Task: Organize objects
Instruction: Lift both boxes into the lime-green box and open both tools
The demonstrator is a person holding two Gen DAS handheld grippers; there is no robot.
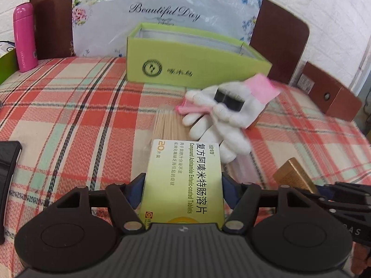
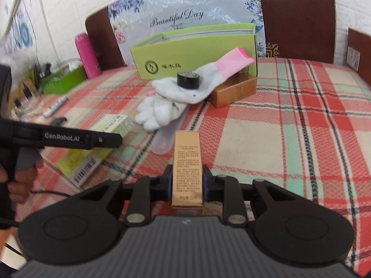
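My left gripper (image 1: pixel 183 181) is shut on a yellow-green tablet box (image 1: pixel 185 162), its pads pressing the box's long sides just above the plaid cloth. One of its fingers (image 2: pixel 102 139) shows in the right wrist view over the same box (image 2: pixel 88 159). My right gripper (image 2: pixel 187 172) is shut on a narrow gold box (image 2: pixel 187 150), which also shows at the right in the left wrist view (image 1: pixel 294 176). Beyond lie white gloves (image 1: pixel 220 120) with pink cuffs. A black tape roll (image 2: pixel 189 78) rests on them. An open green box (image 1: pixel 190 58) stands behind.
A bag of cotton swabs (image 1: pixel 167 125) lies just past the tablet box. A second gold box (image 2: pixel 234 90) sits under a glove cuff. A pink bottle (image 1: pixel 24 37), a green tray (image 2: pixel 62 78) and a marker (image 2: pixel 54 107) are at the left. The plaid cloth (image 2: pixel 289 127) stretches right.
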